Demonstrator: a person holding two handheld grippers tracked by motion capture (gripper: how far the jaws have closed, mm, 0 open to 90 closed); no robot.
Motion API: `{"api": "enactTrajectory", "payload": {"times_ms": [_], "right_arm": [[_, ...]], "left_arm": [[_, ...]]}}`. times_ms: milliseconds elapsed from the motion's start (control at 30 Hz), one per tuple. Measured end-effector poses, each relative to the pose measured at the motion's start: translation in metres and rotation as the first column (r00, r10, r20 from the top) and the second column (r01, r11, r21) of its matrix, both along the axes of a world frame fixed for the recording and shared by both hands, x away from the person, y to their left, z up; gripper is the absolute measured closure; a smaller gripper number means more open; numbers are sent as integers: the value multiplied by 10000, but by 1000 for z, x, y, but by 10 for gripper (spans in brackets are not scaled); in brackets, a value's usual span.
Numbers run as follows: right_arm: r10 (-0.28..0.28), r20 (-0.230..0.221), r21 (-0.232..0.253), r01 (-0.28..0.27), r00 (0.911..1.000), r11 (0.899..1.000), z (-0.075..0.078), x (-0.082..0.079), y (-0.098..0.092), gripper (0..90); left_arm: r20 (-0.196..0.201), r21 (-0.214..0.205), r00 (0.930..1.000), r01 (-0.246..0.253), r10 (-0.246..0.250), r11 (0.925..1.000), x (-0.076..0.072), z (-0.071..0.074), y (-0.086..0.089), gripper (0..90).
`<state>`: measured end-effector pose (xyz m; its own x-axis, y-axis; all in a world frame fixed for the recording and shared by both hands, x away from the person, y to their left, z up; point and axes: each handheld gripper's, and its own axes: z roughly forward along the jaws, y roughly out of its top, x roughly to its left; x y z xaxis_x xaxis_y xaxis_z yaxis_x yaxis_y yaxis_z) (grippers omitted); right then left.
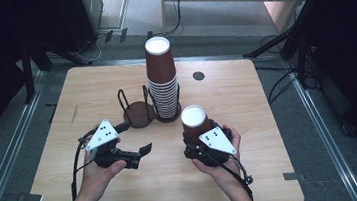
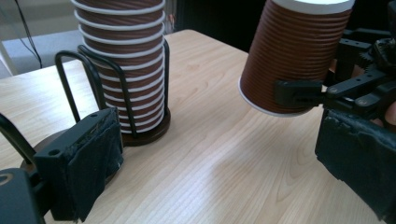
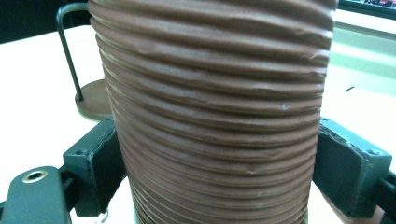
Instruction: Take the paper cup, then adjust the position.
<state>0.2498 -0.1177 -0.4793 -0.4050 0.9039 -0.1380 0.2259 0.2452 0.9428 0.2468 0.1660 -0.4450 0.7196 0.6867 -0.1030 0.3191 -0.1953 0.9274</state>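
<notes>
Right claw (image 1: pixel 196 140) is clamped on a single brown ribbed paper cup (image 1: pixel 194 122), and in the right gripper view you can see both black jaws pressed flat against the cup's ribbed sides, one each flank, low on its body. That cup (image 2: pixel 293 56) sits up off the desk (image 1: pixel 246 98), tilted, white rim on top, its base hanging clear of the wood in the left gripper view. On the high view it's at about 5 o'clock from the tall stack of cups (image 1: pixel 162 79), near it but apart. The stack stands upright in a dark wire holder (image 1: pixel 167 112) toward the far middle of the desk, wire loops hugging its lower rings. Just beside it, at 9 o'clock, a second wire holder (image 1: pixel 136 114) sits with its round base bare. Left claw (image 1: pixel 139 137) is spread wide with nothing between the jaws, down at roughly 7 o'clock from the stack, just short of the bare holder. In the left gripper view one padded jaw rides low left in front of the holders, the other low right under the lifted cup. A person's hands wrap both tools from the near edge, grey three-cornered plates on top
</notes>
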Motion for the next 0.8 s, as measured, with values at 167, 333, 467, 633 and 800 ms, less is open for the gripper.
{"api": "enactTrajectory", "payload": {"times_ms": [167,333,467,633,800], "right_arm": [[538,260,-481,-525,9982,9975,-7,-4,7,127],[854,379,-977,-814,9956,9919,-13,-9,20,127],[1052,535,-1382,-970,9930,9856,-16,-13,28,127],[1249,660,-1756,-1117,9900,9781,-20,-17,34,127],[1583,864,-2130,-1370,9836,9674,-24,-21,38,126]], "left_arm": [[-162,118,9996,250,-248,9996,0,-1,-3,16],[-246,242,9985,491,-485,9985,-1,0,-5,16],[-343,526,9979,569,-551,9970,-1,0,-9,43],[-464,846,9958,822,-785,9930,-2,-1,-12,46],[-540,1182,9935,1063,-1005,9873,-3,-2,-18,56]]}}
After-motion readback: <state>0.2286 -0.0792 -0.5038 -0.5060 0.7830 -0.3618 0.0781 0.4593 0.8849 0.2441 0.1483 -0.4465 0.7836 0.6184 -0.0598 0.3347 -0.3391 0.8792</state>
